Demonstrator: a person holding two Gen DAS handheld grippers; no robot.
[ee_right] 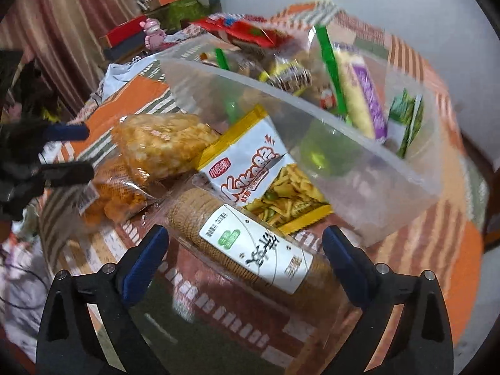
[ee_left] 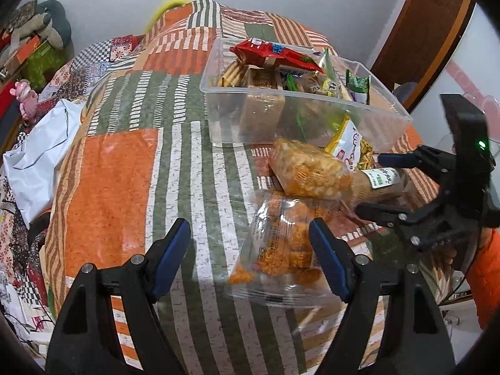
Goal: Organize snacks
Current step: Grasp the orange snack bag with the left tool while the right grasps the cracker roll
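Snacks all over this patchwork-covered surface (ee_left: 118,187), biggest thing being the clear plastic bin (ee_left: 312,118) already stuffed with packets, a red one (ee_left: 272,53) on top. Just in front of it lie four loose packs: a yellow-and-white chips bag (ee_right: 262,168), a roll of round biscuits (ee_right: 250,243), and two orange-ish cracker packs. Right claw (ee_right: 247,256) is spread wide around the biscuit roll, not squeezing it. Left claw (ee_left: 250,247) hangs open beside the nearest cracker pack (ee_left: 281,250).

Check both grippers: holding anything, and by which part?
Nothing held. The left gripper is open over the cloth, and the right gripper is open astride the biscuit roll, pads clear.
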